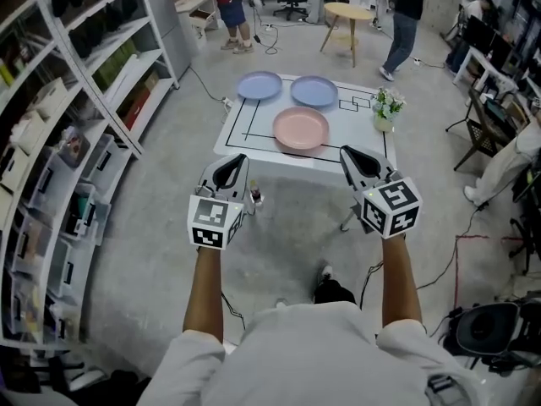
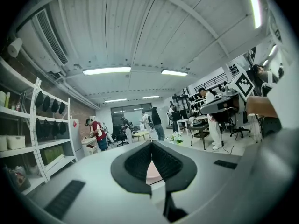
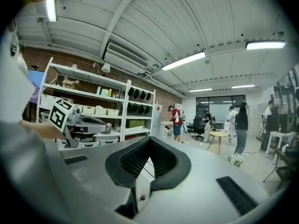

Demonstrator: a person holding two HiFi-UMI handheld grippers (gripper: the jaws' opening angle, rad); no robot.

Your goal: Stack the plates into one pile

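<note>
Three plates lie apart on a low white table (image 1: 355, 138): a pale blue plate (image 1: 259, 85) at the far left, a second blue plate (image 1: 314, 91) beside it, and a pink plate (image 1: 301, 128) nearer me. My left gripper (image 1: 231, 168) and right gripper (image 1: 355, 161) are held up side by side short of the table's near edge, both shut with nothing between the jaws. In the left gripper view a sliver of the pink plate (image 2: 153, 171) shows past the shut left gripper (image 2: 152, 155). The right gripper view shows the shut right gripper (image 3: 150, 154) and the left gripper's marker cube (image 3: 60, 115).
A small potted plant (image 1: 386, 107) stands at the table's right edge. White shelving (image 1: 80, 117) runs along the left. A small bottle (image 1: 254, 198) stands on the floor by the table's near edge. People (image 1: 406, 15), a round yellow table (image 1: 348, 13) and chairs are beyond.
</note>
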